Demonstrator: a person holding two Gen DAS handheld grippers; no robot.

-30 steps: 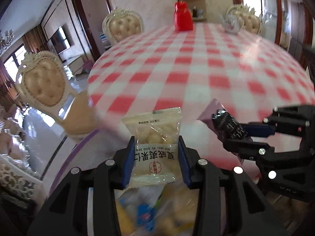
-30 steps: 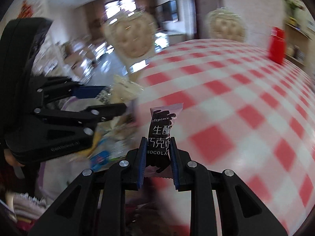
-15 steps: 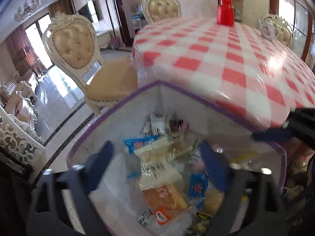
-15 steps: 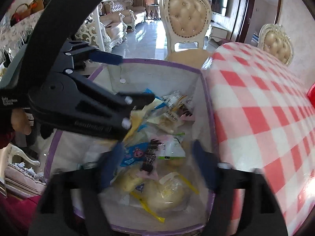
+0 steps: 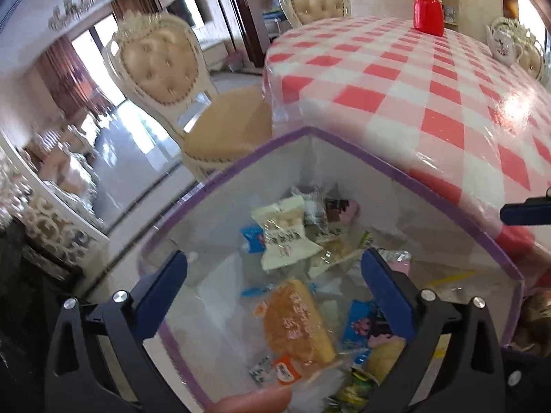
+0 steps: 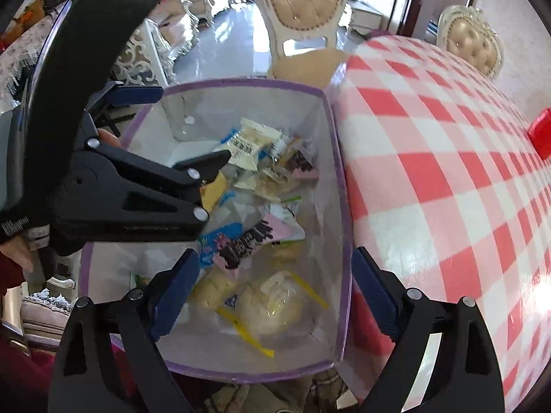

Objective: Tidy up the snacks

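Left view: you look steeply down, close over the bin (image 5: pixel 389 168), table (image 5: pixel 430 79) beyond.
Right view: you look steeply down, bin (image 6: pixel 339 186) close, table (image 6: pixel 447 158) to its right.
Shared: bin, snacks (image 5: pixel 282 237) (image 6: pixel 248 143), table edge.

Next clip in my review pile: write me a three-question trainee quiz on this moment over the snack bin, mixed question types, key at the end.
1. True or false: the left gripper grips the white nut packet.
2. The black-and-pink chocolate bar wrapper lies: A) on the red-and-white checked tablecloth; B) inside the clear purple-rimmed bin; C) between the right gripper's pads.
3. Fill in: the red plastic container stands on the ____.

Key: 1 false, both grippers have just been opening and nothing is between their pads; the packet lies in the bin. 2 B. 3 tablecloth, at its far side.
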